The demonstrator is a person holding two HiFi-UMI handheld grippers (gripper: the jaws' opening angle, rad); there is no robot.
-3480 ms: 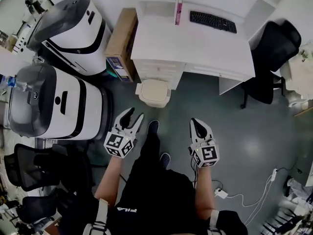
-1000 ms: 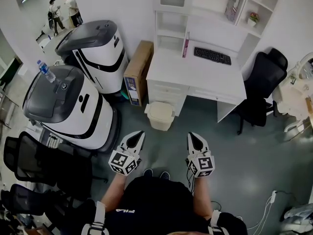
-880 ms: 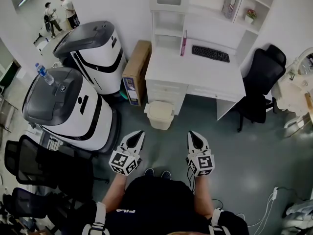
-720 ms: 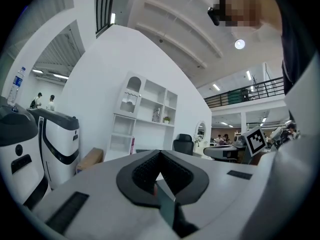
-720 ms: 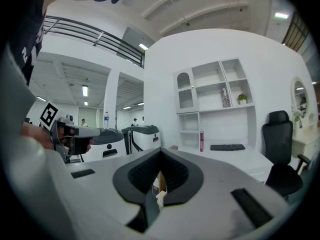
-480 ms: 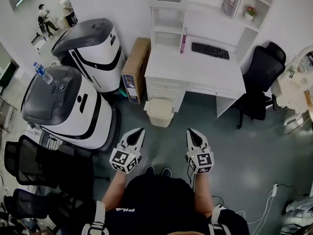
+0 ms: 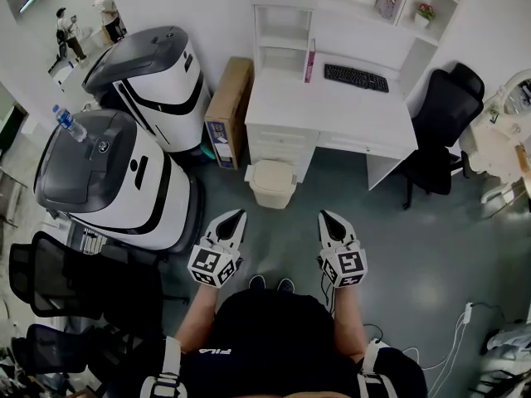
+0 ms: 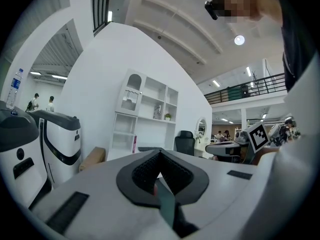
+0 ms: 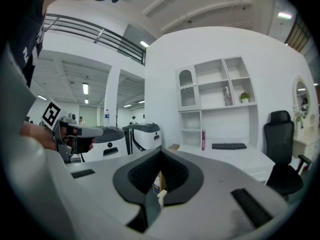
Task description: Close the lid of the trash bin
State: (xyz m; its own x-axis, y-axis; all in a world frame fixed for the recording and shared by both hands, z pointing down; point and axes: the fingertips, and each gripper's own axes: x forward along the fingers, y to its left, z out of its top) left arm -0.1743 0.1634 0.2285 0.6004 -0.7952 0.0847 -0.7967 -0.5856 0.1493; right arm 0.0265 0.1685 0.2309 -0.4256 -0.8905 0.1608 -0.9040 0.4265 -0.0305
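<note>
— Where's the trash bin [image 7: 272,181]?
— On the floor, just in front of the white counter [image 7: 332,110], lid down.
— And the jaws?
— Left gripper [image 7: 236,215] and right gripper [image 7: 325,216]: both closed, empty, apart from it.

Bare grey floor [image 7: 390,239] lies open in front of the trash bin [image 7: 272,182]. The bin stands close against the white table [image 7: 332,110], with a cardboard box [image 7: 226,106] just left of it. A large white machine [image 7: 116,181] blocks the left side. A black chair [image 7: 440,131] stands well to the right.
</note>
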